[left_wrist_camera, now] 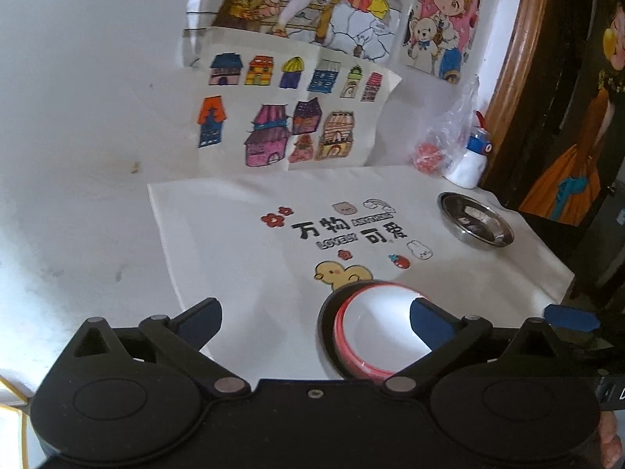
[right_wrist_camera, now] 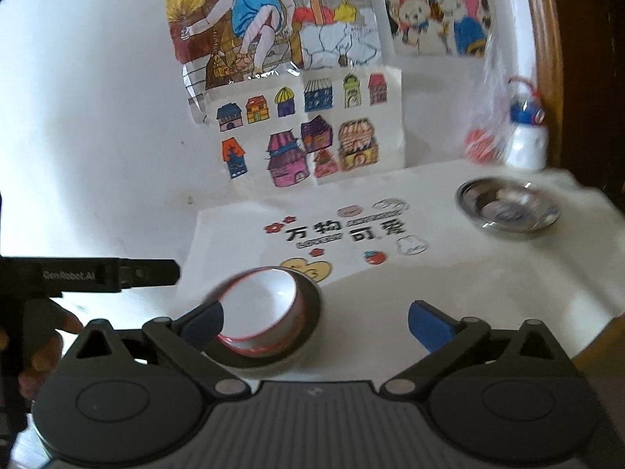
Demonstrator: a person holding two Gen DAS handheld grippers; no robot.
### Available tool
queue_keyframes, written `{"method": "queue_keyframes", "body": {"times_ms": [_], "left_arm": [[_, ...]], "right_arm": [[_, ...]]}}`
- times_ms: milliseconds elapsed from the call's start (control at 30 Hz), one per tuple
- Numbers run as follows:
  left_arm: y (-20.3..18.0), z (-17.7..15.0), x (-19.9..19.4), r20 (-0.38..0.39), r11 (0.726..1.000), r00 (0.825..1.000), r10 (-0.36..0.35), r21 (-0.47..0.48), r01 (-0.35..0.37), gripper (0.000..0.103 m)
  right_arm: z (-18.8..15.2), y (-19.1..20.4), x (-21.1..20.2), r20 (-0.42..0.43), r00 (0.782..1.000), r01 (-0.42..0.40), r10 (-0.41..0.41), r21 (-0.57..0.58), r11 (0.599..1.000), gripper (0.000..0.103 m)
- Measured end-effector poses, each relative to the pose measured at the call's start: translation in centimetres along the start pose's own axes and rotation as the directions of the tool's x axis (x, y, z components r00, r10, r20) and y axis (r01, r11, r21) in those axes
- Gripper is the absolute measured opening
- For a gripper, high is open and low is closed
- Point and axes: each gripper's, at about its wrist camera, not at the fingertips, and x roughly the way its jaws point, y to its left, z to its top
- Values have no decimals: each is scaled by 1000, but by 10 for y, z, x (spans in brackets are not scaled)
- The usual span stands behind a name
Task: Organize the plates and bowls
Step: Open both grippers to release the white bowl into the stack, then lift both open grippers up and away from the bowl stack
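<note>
Ahead of the tool, the white cloth (left_wrist_camera: 234, 234) bears "万物可爱" with "LOVELY". To its left, the other tool's black bar (right_wrist_camera: 90, 273) reads "GenRobot.AI".

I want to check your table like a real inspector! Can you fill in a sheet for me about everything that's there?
Surface: white table with a printed cloth on it.
Job's things: red-rimmed white bowl sitting in a black plate near the front; steel dish at the far right of the cloth.
Clutter: white bottle with blue cap, plastic bag with something red inside.
Tongs: left tongs open, empty; right tongs open, empty.
Cables: nothing seen.
Surroundings: coloured drawings on the wall, wooden frame at right.
</note>
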Motion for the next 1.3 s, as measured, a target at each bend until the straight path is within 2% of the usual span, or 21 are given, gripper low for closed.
{"method": "queue_keyframes", "body": {"times_ms": [167,267,367,500,633,833,1300], "left_arm": [[1,-22,-6,3,995,995,97,-14,-97,102],[3,-35,-10,17,989,989,144,-31,-144,102],[3,-45,-12,7,983,984,180,-29,-179,102],[5,-57,-16,6,975,976,216,-44,-216,102],[8,-65,-18,-32,976,978,208,-53,-210,102],[9,-70,-17,-63,979,979,193,-55,-196,102],[7,-59,1,-121,987,979,162,5,-162,102]], "right_arm": [[-23,10,-12,63,996,64,-63,-19,998,103],[-35,12,-12,68,991,119,-118,-2,993,103],[-43,10,-7,27,990,136,-137,34,990,103],[-56,6,0,-51,995,86,-83,49,995,103],[-62,4,2,-89,996,5,4,96,995,103],[-62,9,6,-119,992,55,-49,46,997,103],[-50,-5,16,-115,992,53,-46,58,997,103]]}}
